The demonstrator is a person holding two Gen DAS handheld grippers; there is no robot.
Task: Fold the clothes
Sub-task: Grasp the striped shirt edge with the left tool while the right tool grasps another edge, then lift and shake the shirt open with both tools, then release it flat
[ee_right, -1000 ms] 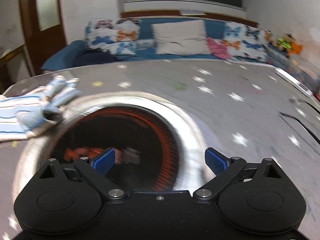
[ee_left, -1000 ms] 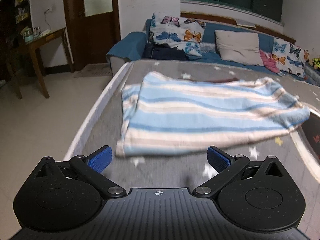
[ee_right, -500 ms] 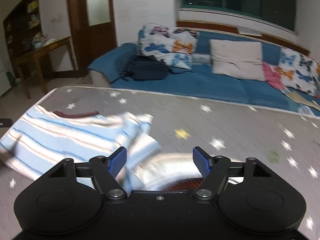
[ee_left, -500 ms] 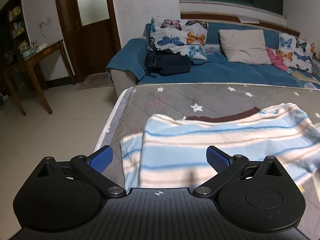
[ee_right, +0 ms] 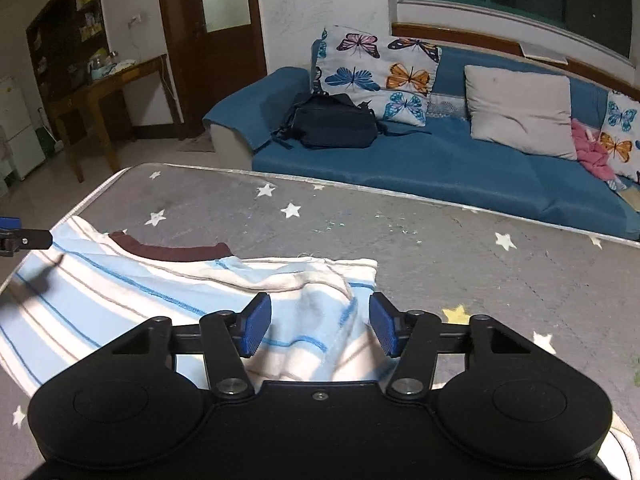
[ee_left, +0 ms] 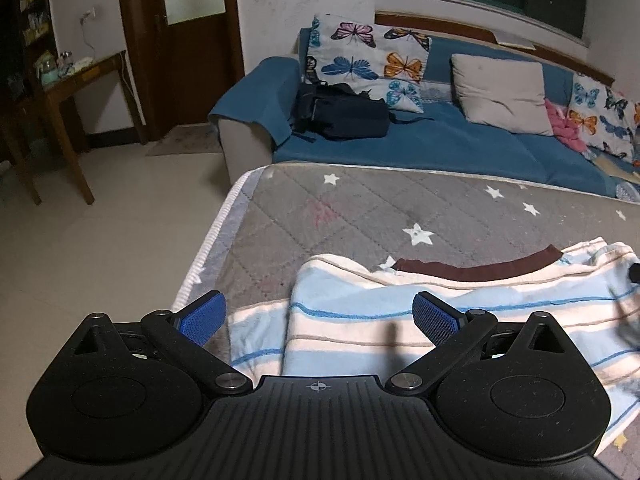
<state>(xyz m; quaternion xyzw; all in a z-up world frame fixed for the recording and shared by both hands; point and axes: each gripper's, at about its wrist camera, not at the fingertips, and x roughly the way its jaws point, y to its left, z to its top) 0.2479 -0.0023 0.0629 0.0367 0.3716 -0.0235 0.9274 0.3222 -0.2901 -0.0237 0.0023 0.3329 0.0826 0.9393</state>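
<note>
A light blue and cream striped shirt (ee_left: 460, 312) with a dark brown collar lies on the grey star-patterned mattress (ee_left: 340, 208). My left gripper (ee_left: 318, 316) is open above the shirt's left edge, its blue pads wide apart with nothing between them. The right wrist view shows the same shirt (ee_right: 140, 280), its right end bunched up. My right gripper (ee_right: 320, 328) hovers open over that bunched end, pads on either side of the rumpled cloth without clamping it. A tip of the left gripper (ee_right: 16, 236) shows at the left edge there.
The mattress edge (ee_left: 212, 240) drops to a tiled floor on the left. A blue sofa (ee_left: 440, 136) with butterfly cushions, a beige pillow and a black bag (ee_left: 340, 112) stands behind. A wooden table (ee_left: 68, 80) and door are at the far left.
Both grippers have moved forward and over the shirt. The right gripper swung left from a round patterned area onto the shirt's bunched end, and its jaws have narrowed. The left stays wide open.
</note>
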